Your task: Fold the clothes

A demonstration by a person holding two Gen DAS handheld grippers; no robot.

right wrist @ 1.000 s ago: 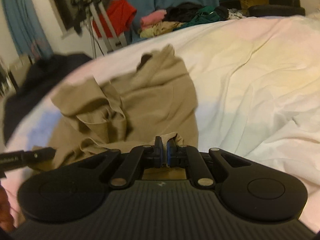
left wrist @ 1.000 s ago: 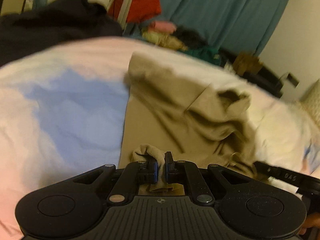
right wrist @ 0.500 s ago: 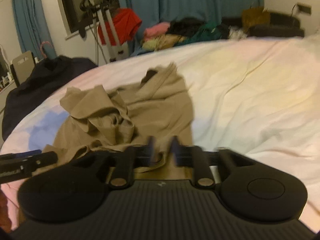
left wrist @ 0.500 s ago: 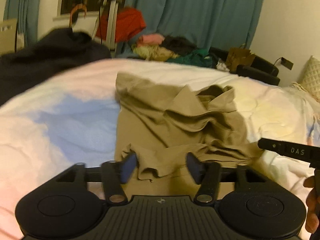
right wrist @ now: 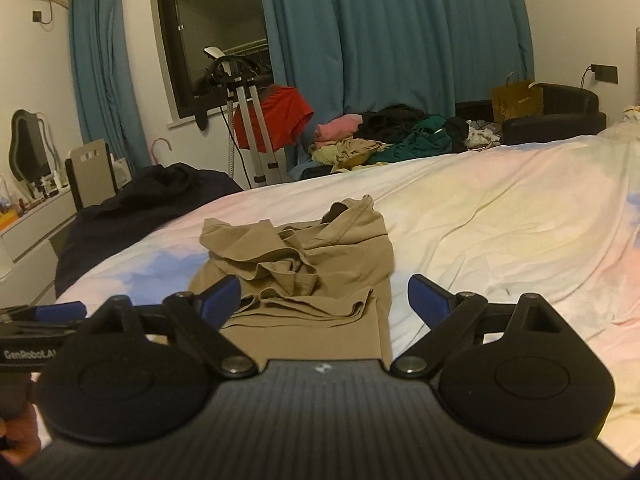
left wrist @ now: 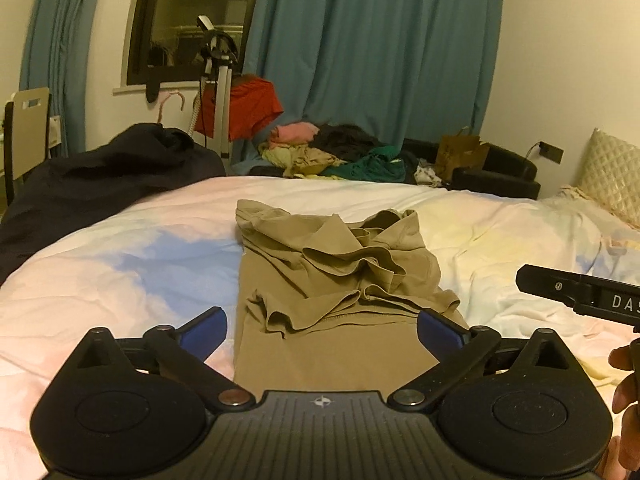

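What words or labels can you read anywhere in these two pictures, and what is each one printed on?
"DA", cut off by the picture's edge: on the side of the right gripper, seen from the left wrist.
"GenRobot.AI", its end partly hidden: on the side of the left gripper, seen from the right wrist.
Print on the brown paper bag: too small and blurred to read.
Nothing readable on the tan garment.

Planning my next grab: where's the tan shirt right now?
The tan shirt lies mid-bed on the pastel sheet, centred in both wrist views, just beyond both open grippers.
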